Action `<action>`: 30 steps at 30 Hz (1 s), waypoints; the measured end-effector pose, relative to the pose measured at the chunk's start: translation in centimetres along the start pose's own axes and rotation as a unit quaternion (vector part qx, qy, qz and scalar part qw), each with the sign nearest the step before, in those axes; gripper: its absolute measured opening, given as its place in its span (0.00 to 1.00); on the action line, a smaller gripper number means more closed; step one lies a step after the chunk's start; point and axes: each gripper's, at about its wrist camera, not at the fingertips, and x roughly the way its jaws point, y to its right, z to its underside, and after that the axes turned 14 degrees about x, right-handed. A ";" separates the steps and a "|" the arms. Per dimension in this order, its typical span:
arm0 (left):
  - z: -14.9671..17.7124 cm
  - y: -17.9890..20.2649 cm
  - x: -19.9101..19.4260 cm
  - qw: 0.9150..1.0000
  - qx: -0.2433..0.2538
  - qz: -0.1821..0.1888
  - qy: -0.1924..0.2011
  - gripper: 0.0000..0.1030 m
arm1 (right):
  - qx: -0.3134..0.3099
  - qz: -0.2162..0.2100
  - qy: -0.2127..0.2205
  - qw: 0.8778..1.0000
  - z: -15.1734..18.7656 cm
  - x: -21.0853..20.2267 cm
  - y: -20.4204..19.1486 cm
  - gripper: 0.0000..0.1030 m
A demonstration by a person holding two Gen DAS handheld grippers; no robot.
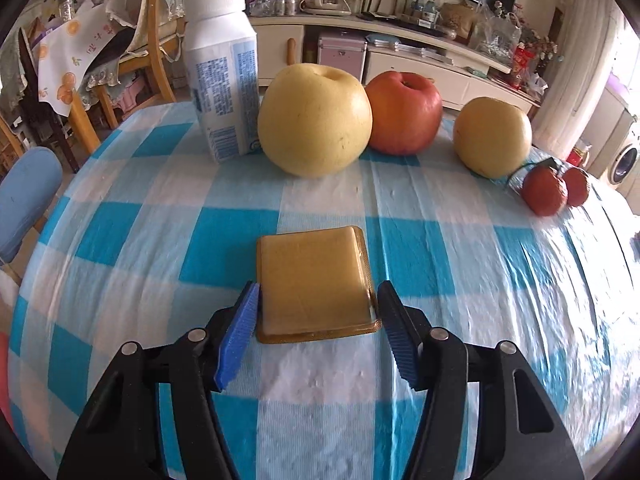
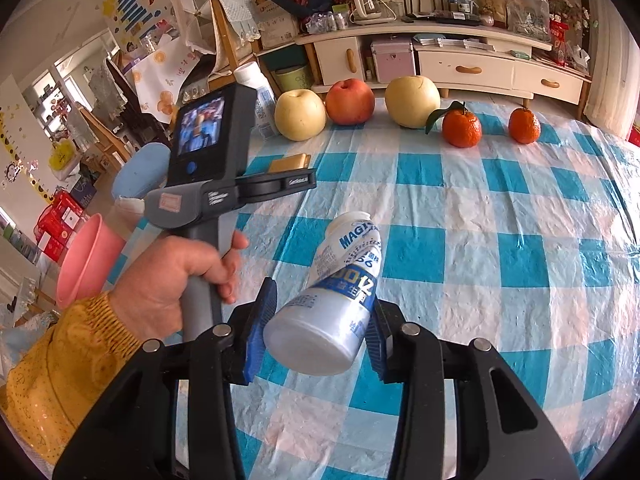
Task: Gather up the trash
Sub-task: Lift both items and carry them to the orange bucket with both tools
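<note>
A shallow golden plastic tray (image 1: 316, 280) lies on the blue-and-white checked tablecloth (image 1: 440, 264). My left gripper (image 1: 318, 300) straddles its near end, both blue pads against its sides, and the tray rests flat on the cloth. In the right wrist view the same tray (image 2: 288, 163) shows just beyond the left gripper's black fingers (image 2: 280, 186), which a hand (image 2: 172, 276) in a yellow sleeve holds. My right gripper (image 2: 320, 320) is shut on a white bottle with a blue label (image 2: 340, 292), tilted and lifted off the table, its base toward the camera.
Along the table's far edge stand a capped white bottle (image 1: 222, 72), two yellow pears (image 1: 314, 120) (image 1: 494, 136), a red apple (image 1: 404, 112) and two mandarins (image 2: 462, 128) (image 2: 524, 125). A pink bin (image 2: 88, 256) and a blue stool (image 2: 140, 172) sit off the left edge.
</note>
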 end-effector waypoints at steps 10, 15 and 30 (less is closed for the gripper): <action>5.9 -2.4 -4.4 1.000 -0.008 0.022 0.012 0.59 | -0.012 0.002 -0.012 1.000 0.6 1.0 -0.1 0.41; 8.6 -3.9 -6.9 1.000 -0.012 0.015 0.018 0.59 | -0.027 0.001 -0.018 0.999 1.1 1.7 -0.8 0.41; 12.4 -7.9 -13.7 0.996 -0.021 -0.057 0.067 0.59 | -0.079 0.007 -0.006 0.997 2.7 2.4 -4.2 0.41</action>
